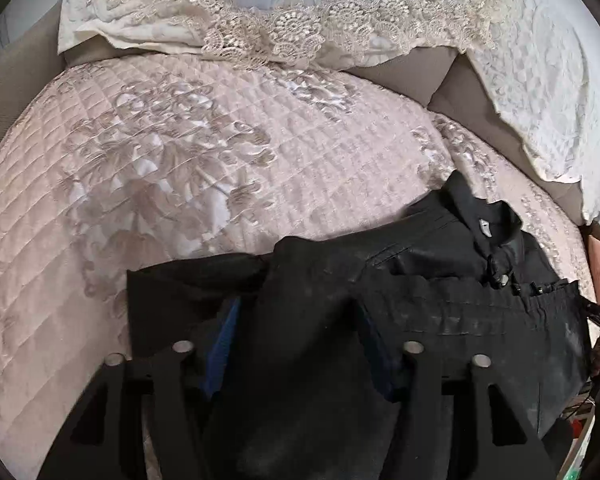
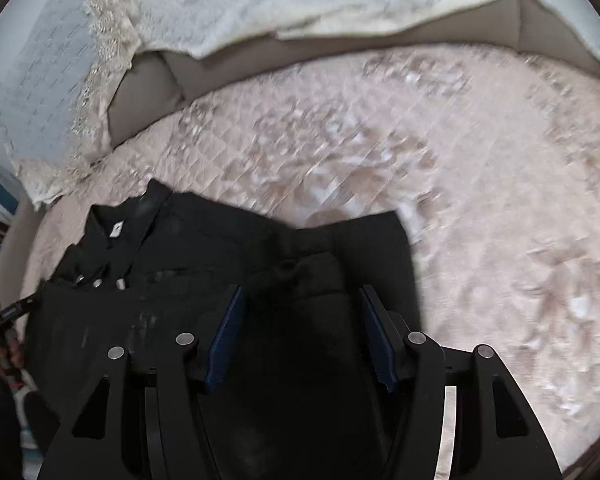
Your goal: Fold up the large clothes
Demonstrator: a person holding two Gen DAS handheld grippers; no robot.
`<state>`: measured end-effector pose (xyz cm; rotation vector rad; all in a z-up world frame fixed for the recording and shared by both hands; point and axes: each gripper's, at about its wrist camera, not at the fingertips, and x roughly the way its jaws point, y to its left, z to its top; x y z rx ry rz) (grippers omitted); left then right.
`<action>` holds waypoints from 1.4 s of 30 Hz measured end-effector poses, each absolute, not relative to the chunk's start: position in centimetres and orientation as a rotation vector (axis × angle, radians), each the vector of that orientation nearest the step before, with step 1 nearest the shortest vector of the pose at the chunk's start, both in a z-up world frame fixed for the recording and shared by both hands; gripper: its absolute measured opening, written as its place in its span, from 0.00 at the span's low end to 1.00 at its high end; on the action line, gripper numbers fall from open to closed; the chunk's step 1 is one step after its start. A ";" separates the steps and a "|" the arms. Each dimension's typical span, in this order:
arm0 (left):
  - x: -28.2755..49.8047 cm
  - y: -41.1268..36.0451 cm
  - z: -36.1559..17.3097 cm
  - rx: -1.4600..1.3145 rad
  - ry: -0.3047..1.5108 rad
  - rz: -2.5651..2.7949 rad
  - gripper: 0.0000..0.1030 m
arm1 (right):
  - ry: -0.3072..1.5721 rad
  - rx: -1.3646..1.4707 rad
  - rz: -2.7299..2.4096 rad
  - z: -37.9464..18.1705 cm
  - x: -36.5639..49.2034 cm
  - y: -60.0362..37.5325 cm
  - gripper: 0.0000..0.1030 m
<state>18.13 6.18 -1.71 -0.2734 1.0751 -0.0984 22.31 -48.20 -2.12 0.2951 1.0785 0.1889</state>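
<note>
Garment [image 1: 400, 280] on quilt [image 1: 160, 160]; lace cloth [image 1: 292, 28] behind, over backrest.

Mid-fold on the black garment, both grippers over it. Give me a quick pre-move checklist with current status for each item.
1. Black garment lies on the quilted bedspread, none seen over the edge: ok.
2. Collar with its white label faces up and points towards the pillows: ok.
3. Left gripper has cloth between its fingers: ok, but whether the pads press on it: cannot tell.
4. Right gripper has its blue pads standing apart with dark cloth between them; firm hold: cannot tell.
5. Bare bedspread beyond the garment for the fold to land: ok.
6. Garment flat and free of bunching: not ok, a fold ridges up near the middle.
</note>
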 end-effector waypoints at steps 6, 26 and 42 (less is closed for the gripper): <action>16.6 6.3 1.9 -0.238 0.945 -0.133 0.06 | 0.966 0.275 0.221 0.4 21.4 -47.5 0.08; 18.9 6.1 -3.1 -0.176 0.902 0.050 0.19 | 0.922 0.315 0.097 -4.3 24.2 -48.0 0.21; 8.4 4.9 1.9 -0.143 0.776 -0.006 0.41 | 0.822 0.165 0.072 0.9 12.7 -45.3 0.30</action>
